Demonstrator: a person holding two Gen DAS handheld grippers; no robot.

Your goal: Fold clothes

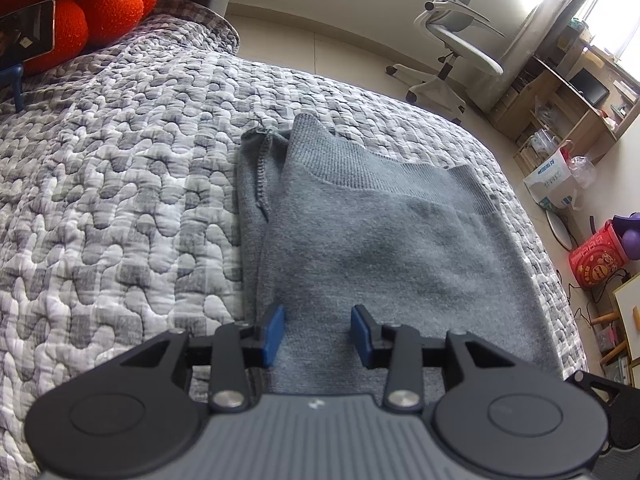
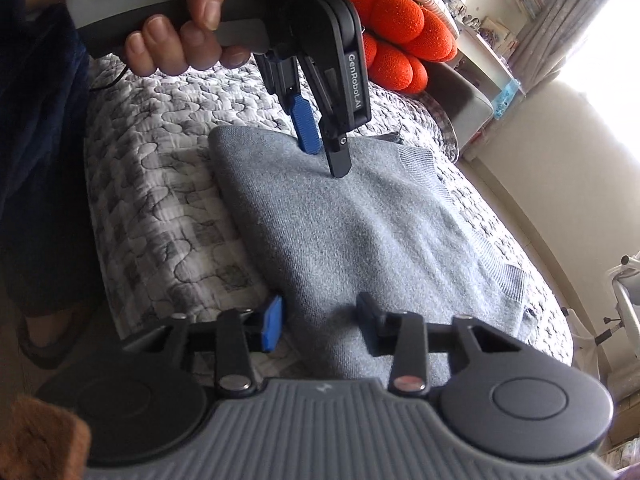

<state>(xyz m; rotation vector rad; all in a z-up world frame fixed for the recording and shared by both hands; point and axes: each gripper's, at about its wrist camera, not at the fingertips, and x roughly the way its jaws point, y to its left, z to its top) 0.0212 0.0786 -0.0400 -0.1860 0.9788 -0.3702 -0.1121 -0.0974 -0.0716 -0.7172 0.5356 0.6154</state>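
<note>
A grey knitted sweater [image 1: 384,240] is seen lying folded on the quilted bed [image 1: 120,200], its long axis running away from the left tool [image 1: 318,334] towards the ribbed hem [image 1: 384,170] at the far end. In the right wrist view the same garment stretches from the right tool [image 2: 320,326] at one end of its near folded edge towards the left tool, whose tips are set down on the cloth at the other end of that edge. Both tools are therefore placed at the same edge, each over its own corner, so the coming fold is judged to carry this edge along the long axis towards the hem. The jaws of the left tool are seen spread partway, with cloth lying under and between the pads but not visibly pinched. The right tool is likewise partly spread over the sweater's edge; whether its blurred pads touch the knit cannot be told with certainty. The lettering "GenRobot.AI" can be read on the side of the left tool, which is held in a hand [image 2: 176,28]. Print on a red box [image 1: 598,258] on the floor is too small to read.
</note>
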